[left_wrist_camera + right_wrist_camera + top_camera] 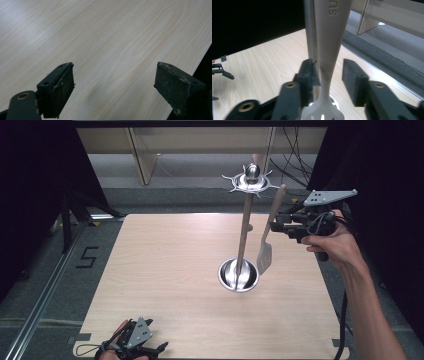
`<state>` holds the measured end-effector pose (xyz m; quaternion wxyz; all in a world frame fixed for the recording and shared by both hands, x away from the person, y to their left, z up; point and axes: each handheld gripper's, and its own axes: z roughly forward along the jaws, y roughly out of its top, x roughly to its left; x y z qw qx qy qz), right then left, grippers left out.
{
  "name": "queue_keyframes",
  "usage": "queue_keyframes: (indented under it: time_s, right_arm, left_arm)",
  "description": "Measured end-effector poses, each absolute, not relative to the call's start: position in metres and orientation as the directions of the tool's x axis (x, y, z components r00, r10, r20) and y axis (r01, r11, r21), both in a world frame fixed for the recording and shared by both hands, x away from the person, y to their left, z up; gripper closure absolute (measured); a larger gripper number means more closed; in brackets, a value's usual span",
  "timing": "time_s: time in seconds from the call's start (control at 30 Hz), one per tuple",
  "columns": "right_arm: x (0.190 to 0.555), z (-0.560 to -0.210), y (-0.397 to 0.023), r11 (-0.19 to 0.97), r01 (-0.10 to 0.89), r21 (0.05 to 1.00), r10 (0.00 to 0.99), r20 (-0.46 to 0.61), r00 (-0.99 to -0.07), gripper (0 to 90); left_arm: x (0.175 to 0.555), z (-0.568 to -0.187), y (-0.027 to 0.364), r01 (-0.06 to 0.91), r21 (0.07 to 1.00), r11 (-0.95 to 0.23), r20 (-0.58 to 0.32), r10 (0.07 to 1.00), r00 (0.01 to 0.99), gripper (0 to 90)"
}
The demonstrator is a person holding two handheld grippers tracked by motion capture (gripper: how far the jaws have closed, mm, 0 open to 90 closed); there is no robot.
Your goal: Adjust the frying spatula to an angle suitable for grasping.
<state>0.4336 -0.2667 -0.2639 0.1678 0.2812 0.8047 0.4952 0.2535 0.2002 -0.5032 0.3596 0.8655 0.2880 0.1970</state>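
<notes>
A metal utensil stand [245, 225] rises from a round steel base [238, 275] at the table's middle and ends in a ring of hooks [251, 179]. A beige slotted spatula [265, 251] hangs upright beside the pole, head down just above the base. My right gripper [274, 225] reaches in from the right at the handle's middle. In the right gripper view the handle [332, 37] stands between the parted jaws of my right gripper [329, 72]: it lies against the left pad, with a gap to the right pad. My left gripper [162, 347] rests open and empty at the table's near edge.
The light wooden table [165, 270] lies bare around the stand, and its grain [112, 37] shows under my left gripper [113, 82]. A floor mark "5" [87, 256] is at the left. Cables [295, 165] and wooden furniture legs [142, 160] are behind the table.
</notes>
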Motion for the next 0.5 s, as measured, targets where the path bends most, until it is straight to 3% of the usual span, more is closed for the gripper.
queue_keyframes:
  time_s: [0.27, 0.5]
  right_arm:
    - [0.428, -0.265, -0.272, 0.326, 0.321, 0.889, 0.651, 0.035, -0.758, 39.5]
    - [0.414, -0.273, -0.278, 0.308, 0.326, 0.894, 0.695, 0.022, -0.718, 34.5]
  left_arm:
    - [0.254, -0.503, 0.201, 0.353, 0.737, -0.577, 0.138, 0.638, 0.757, 15.2]
    - [0.254, -0.502, 0.201, 0.357, 0.734, -0.579, 0.139, 0.641, 0.755, 15.2]
